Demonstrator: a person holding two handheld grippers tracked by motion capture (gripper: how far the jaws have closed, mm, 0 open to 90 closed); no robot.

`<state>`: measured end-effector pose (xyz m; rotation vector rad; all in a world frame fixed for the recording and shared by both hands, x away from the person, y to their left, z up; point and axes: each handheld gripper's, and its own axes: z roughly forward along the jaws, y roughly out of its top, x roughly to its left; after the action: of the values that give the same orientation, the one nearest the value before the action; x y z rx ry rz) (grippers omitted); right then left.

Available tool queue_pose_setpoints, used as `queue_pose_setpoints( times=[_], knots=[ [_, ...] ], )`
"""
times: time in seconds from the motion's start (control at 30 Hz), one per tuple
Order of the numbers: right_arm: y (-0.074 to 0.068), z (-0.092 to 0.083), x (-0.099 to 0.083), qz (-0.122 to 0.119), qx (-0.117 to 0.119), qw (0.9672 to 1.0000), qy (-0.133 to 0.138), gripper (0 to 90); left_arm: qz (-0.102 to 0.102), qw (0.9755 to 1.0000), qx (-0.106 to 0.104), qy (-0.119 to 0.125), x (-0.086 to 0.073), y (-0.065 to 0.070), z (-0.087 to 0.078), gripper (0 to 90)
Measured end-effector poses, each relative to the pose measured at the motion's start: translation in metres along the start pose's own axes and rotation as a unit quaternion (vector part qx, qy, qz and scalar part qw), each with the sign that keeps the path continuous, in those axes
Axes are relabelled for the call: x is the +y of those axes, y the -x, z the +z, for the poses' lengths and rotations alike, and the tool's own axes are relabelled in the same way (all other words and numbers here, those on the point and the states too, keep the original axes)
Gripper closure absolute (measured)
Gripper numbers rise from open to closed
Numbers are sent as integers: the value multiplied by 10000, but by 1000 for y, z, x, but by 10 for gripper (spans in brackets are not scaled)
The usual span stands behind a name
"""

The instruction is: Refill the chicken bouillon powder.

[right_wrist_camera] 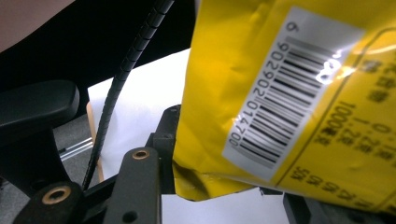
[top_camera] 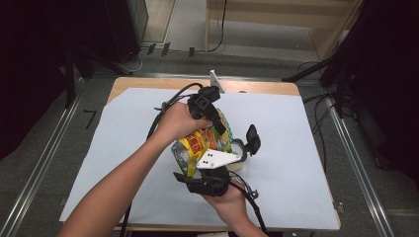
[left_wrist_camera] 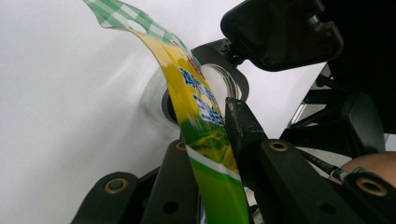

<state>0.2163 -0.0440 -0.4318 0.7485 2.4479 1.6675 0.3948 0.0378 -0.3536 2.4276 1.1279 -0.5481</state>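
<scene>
A yellow and green snack bag (top_camera: 201, 141) hangs above the middle of the table between my two grippers. My left gripper (top_camera: 218, 126) reaches in from the far side and is shut on the bag's upper edge. In the left gripper view its jaws pinch the thin green and yellow film (left_wrist_camera: 198, 100) at the left gripper (left_wrist_camera: 212, 128). My right gripper (top_camera: 207, 167) comes from the near side and is shut on the bag's lower part. In the right gripper view the bag's yellow back with a barcode (right_wrist_camera: 280, 93) sits between the jaws of the right gripper (right_wrist_camera: 229, 189).
A white sheet (top_camera: 296, 148) covers the wooden table (top_camera: 257, 87). A small white bracket (top_camera: 216, 81) stands at the far edge. Black cables (top_camera: 165, 106) trail from both grippers. Metal floor rails (top_camera: 44, 163) run along both sides.
</scene>
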Motion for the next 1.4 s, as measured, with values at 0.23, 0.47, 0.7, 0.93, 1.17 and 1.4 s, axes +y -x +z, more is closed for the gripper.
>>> queue_pose_setpoints(
  times=[0.23,0.47,0.7,0.93,1.17,1.4],
  knots=[
    [-1,-1,1,-55,4,10000,10,607,-19,10000,-23,-95,2,-1,2,829],
    [-2,1,-1,-58,35,10000,8,609,-36,9998,6,-191,2,-2,6,828],
    [-2,1,-2,-73,22,10000,31,612,-61,9998,-5,-203,2,-2,6,826],
    [-1,1,-2,-52,69,10000,28,614,-53,9997,-17,-252,2,-4,6,823],
    [-2,0,-2,-44,86,9999,41,614,-99,9997,-45,-231,2,-5,5,815],
    [-1,0,-3,-32,146,9999,47,618,-100,9997,-12,-230,1,-6,3,815]
  ],
)
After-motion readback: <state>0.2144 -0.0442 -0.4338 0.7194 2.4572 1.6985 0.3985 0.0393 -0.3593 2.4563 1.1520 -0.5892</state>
